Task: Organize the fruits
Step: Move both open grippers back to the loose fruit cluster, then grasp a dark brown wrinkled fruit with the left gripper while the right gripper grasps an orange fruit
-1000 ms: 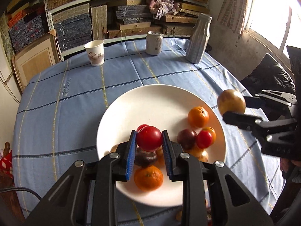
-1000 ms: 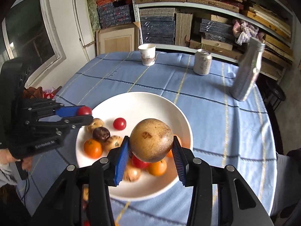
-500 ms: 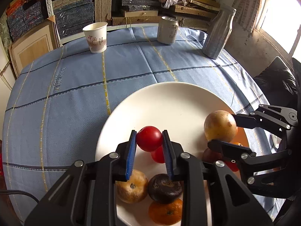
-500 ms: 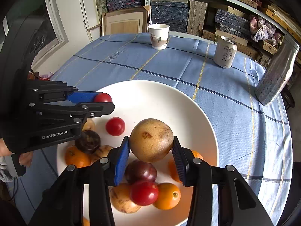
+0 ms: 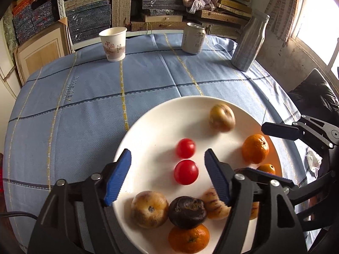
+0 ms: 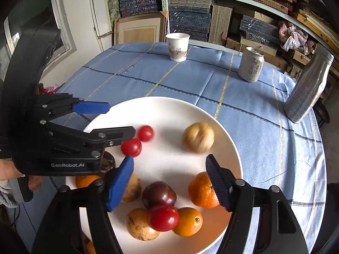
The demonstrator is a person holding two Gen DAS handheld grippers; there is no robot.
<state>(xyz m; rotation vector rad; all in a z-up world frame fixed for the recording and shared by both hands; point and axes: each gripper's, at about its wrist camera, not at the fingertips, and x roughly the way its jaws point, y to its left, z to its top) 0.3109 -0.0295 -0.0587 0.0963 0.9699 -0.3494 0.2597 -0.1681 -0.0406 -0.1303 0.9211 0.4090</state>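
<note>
A white plate (image 5: 156,118) (image 6: 169,108) on the blue tablecloth holds several fruits. My left gripper (image 5: 167,175) is open and empty over the plate's near side, with a red tomato (image 5: 186,171) lying between its fingers and a second tomato (image 5: 185,148) just beyond. My right gripper (image 6: 169,182) is open and empty above the plate. A yellow-brown round fruit (image 6: 198,137) (image 5: 222,117) lies blurred on the plate ahead of it. Oranges (image 6: 202,190), a dark plum (image 6: 159,194) and a red tomato (image 6: 163,218) sit near the right fingers.
A paper cup (image 5: 113,43) (image 6: 178,46), a drink can (image 5: 193,38) (image 6: 251,63) and a tall grey bottle (image 5: 250,42) (image 6: 307,86) stand at the table's far side. Shelves of boxes stand behind. A dark chair (image 5: 315,97) is at the right.
Both grippers have opened. The left let the red tomato go onto the plate; the right let the yellow-brown fruit go, and it now lies on the plate.
</note>
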